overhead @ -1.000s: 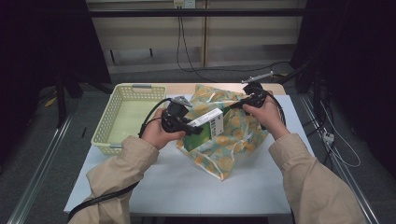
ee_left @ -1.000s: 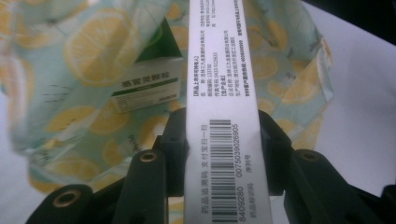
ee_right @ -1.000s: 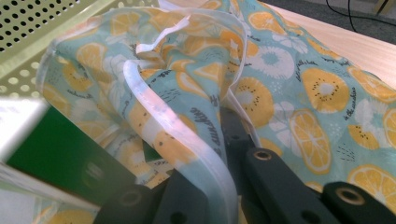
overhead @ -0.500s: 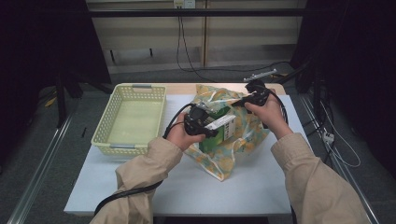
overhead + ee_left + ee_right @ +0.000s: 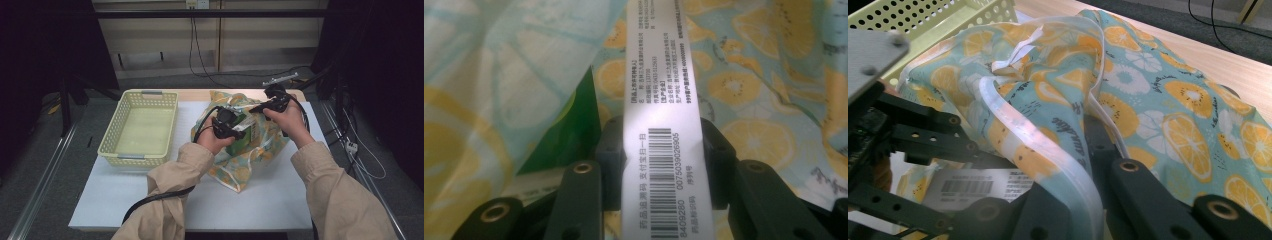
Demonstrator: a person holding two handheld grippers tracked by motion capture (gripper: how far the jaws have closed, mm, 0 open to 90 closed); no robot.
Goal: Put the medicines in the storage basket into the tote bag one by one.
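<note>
Green carton entering the fruit-print bag

Green carton (image 5: 239, 139), boxy, with a white barcode panel on one narrow side. In the left gripper view that white side (image 5: 664, 125) runs straight away from the camera between the two black jaws, so the long axis lies along the left tool (image 5: 226, 126), far end pointing into the bag. Jaws press on both flanks of the carton: pinched, not spread.

In the high view the carton sits tilted over the middle of the fruit-print bag (image 5: 240, 172), which lies on the white counter (image 5: 150, 200), just right of the yellow perforated basket (image 5: 115, 145).

Right tool (image 5: 272, 102) is at the bag's far edge. In the right gripper view its jaws are pressed together on the bag's white-piped rim (image 5: 1048, 160), holding the mouth up; the carton's barcode panel (image 5: 978, 187) shows just under that rim.
</note>
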